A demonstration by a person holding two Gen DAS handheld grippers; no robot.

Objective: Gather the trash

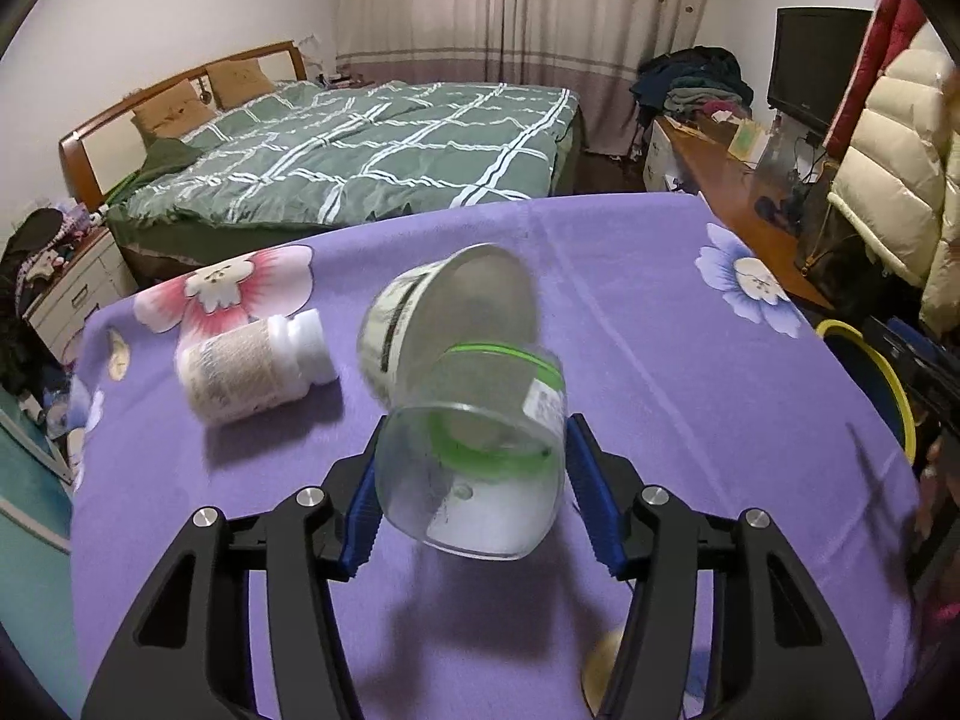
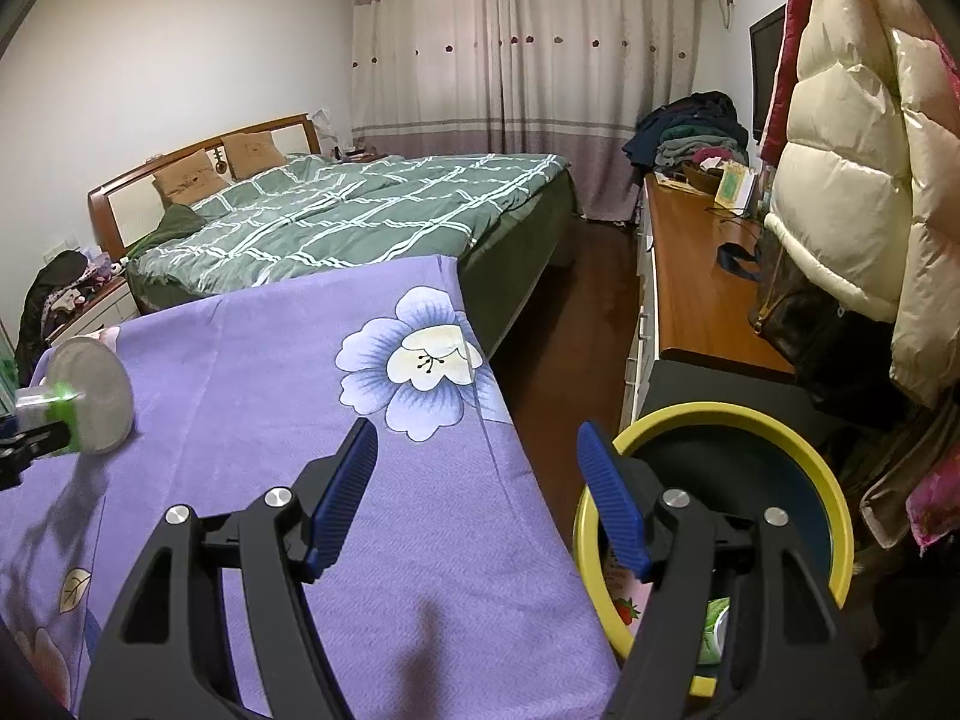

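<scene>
Left gripper: blue pads clamped on a clear cup with green bands, held off the purple cloth. A second cup appears nested in its mouth, tilted toward 12 o'clock; blur prevents confirming this. A white bottle lies on its side on the cloth, at 10 o'clock from the held cup, apart from it.

The right wrist view shows what the left does not: the right gripper with jaws apart and nothing between them, above the cloth's edge. A yellow-rimmed bin sits at 4 o'clock from it, packaging visible inside. The cups appear at 9 o'clock in this view. The bottle is not in this view.

The left view shows only a sliver of the bin, at 3 o'clock.
</scene>
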